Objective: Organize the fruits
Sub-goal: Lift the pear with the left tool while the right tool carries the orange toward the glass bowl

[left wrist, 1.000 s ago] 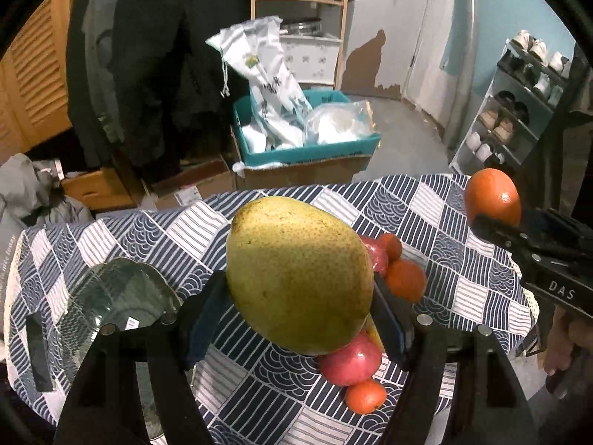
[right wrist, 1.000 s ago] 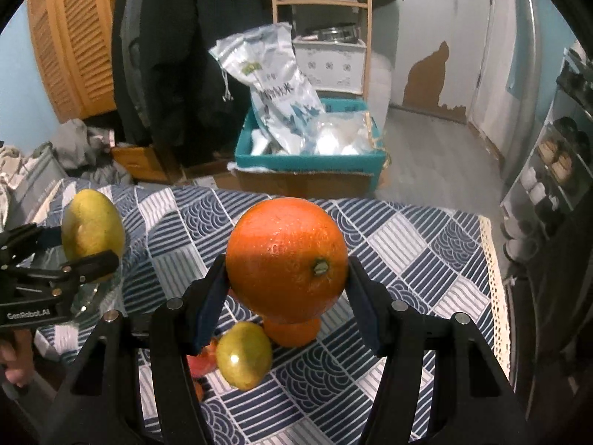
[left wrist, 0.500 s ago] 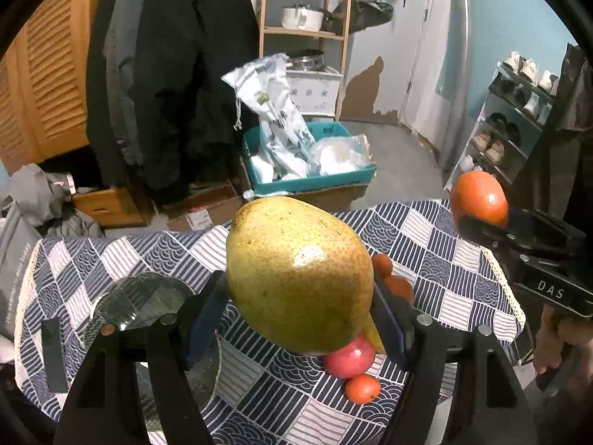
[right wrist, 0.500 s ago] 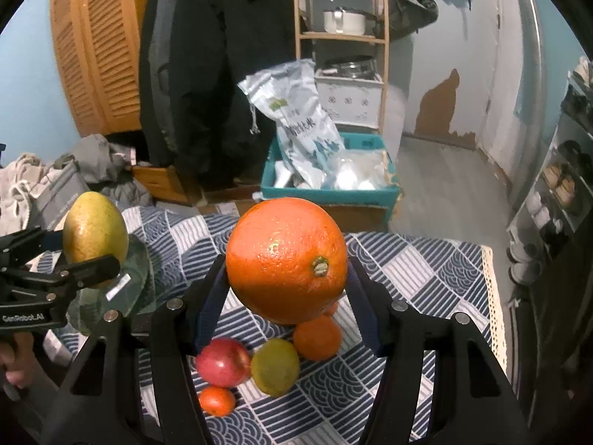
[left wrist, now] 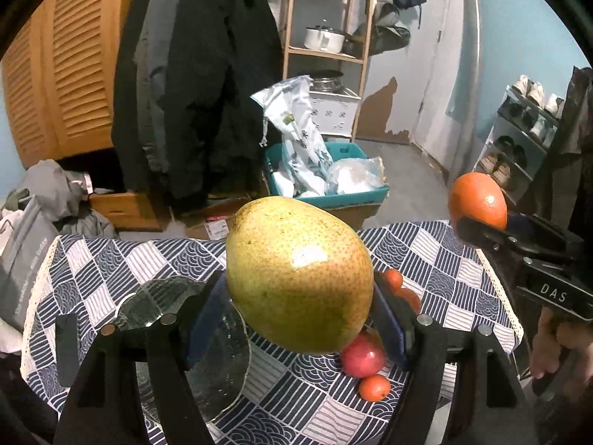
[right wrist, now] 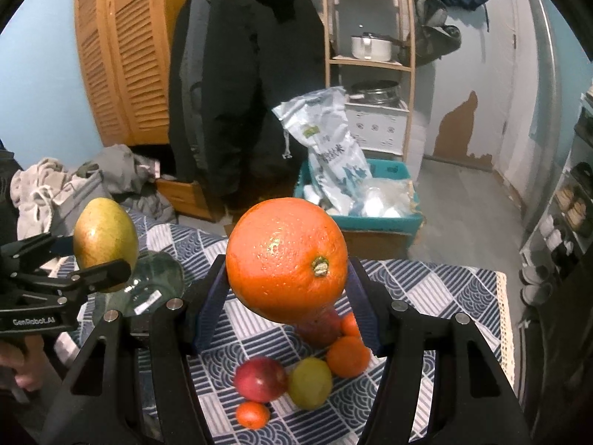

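Left gripper (left wrist: 298, 315) clamps the mango (left wrist: 298, 274), right gripper (right wrist: 287, 296) clamps the orange (right wrist: 287, 265), both above the table (left wrist: 444, 259)

- big yellow-green mango (left wrist: 298, 274) with tiny brown speckles, goes more orangey-tan on the right
- round bright orange orange (right wrist: 287, 265), glossy, little green-beige stem nub
- tablecloth (right wrist: 426, 282) is a navy and white patchwork: stripes plus wave-scale squares, cream lace edge
- small red apple (right wrist: 259, 378), yellow-green round fruit (right wrist: 310, 382), small orange tangerines (right wrist: 348, 356)
- clear greenish glass plate (left wrist: 218, 363)
- black gripper frames with dark blue pads (left wrist: 202, 319)
- teal plastic crate (right wrist: 381, 222), black coat (right wrist: 241, 92), orange-brown louvred doors (right wrist: 118, 55), pale blue walls
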`<act>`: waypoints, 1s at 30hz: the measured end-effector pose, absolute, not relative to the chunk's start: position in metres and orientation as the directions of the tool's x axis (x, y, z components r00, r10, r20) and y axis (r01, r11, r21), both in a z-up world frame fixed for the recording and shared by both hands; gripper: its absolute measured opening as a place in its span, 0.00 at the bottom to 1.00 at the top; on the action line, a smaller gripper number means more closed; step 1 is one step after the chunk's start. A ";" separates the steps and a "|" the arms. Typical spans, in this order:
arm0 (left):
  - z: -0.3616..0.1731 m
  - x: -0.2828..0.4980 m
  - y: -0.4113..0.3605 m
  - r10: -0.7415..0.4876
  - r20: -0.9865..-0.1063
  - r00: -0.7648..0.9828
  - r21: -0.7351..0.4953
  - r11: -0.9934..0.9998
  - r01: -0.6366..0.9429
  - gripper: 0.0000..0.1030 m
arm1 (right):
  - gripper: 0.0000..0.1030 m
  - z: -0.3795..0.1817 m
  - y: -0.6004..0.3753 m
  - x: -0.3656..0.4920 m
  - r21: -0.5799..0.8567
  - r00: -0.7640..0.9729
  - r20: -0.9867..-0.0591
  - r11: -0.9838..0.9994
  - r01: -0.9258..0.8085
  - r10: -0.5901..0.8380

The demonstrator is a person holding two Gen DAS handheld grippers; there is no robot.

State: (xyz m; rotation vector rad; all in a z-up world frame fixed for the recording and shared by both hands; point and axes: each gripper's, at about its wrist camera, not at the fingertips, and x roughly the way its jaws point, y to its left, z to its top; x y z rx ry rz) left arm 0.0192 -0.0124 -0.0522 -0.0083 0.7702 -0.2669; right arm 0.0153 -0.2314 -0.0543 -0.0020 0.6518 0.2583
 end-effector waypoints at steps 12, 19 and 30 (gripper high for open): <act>-0.050 0.017 0.021 -0.199 -0.682 0.704 -0.103 0.979 0.178 0.74 | 0.60 -0.049 -0.186 0.027 0.088 0.739 -0.604 0.946 -0.312 0.299; -0.057 0.020 0.049 -0.165 -0.694 0.700 -0.111 0.986 0.123 0.74 | 0.61 -0.053 -0.153 0.038 0.092 0.710 -0.620 0.930 -0.355 0.333; -0.078 0.026 0.091 -0.098 -0.729 0.677 -0.107 0.994 0.029 0.74 | 0.60 -0.072 -0.103 0.060 0.096 0.648 -0.668 0.906 -0.413 0.366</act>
